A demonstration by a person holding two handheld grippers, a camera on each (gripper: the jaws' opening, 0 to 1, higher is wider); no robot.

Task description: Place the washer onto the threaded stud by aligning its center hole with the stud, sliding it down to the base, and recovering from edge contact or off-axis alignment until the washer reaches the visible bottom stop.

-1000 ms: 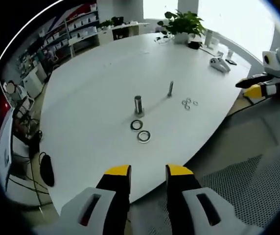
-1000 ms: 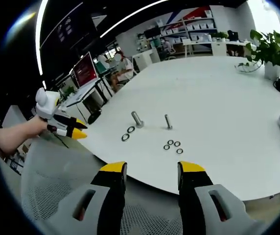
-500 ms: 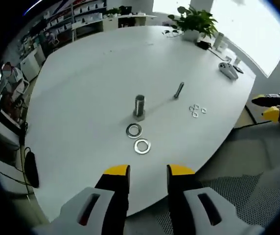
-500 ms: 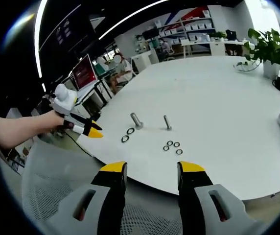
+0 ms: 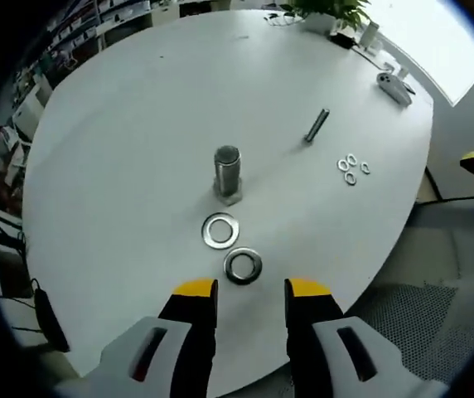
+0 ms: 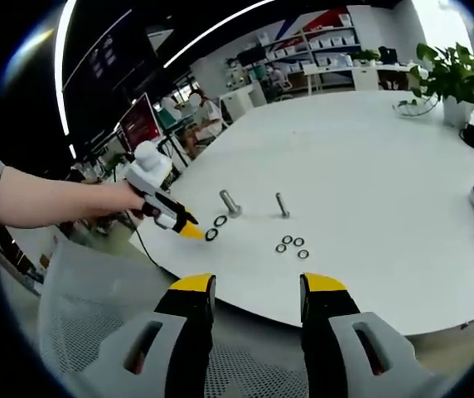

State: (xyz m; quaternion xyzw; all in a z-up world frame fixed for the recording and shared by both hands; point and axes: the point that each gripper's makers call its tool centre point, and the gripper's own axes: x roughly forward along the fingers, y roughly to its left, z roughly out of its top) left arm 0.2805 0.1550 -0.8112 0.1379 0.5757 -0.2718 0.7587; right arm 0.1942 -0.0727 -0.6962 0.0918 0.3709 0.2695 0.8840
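Observation:
On the white table (image 5: 121, 149) a thick threaded stud (image 5: 227, 172) stands upright on its hex base. Two large steel washers lie flat just in front of it: the far washer (image 5: 220, 230) and the near washer (image 5: 243, 265). My left gripper (image 5: 252, 290) hovers open just short of the near washer, nothing between its yellow-tipped fingers. The right gripper view shows the stud (image 6: 230, 203), the two washers (image 6: 216, 227) and the left gripper (image 6: 191, 232), held by a hand, at the washers. My right gripper (image 6: 258, 286) stays open off the table's edge, empty.
A thin bolt (image 5: 316, 125) stands right of the stud, with several small washers (image 5: 351, 168) beside it. A white controller (image 5: 394, 83) and a potted plant (image 6: 452, 75) sit at the far side. A mesh chair (image 6: 96, 332) is below the right gripper. Desks and a person are beyond.
My left gripper has moved forward over the table edge and down toward the two large washers, which loom larger now. The right gripper has stayed put.

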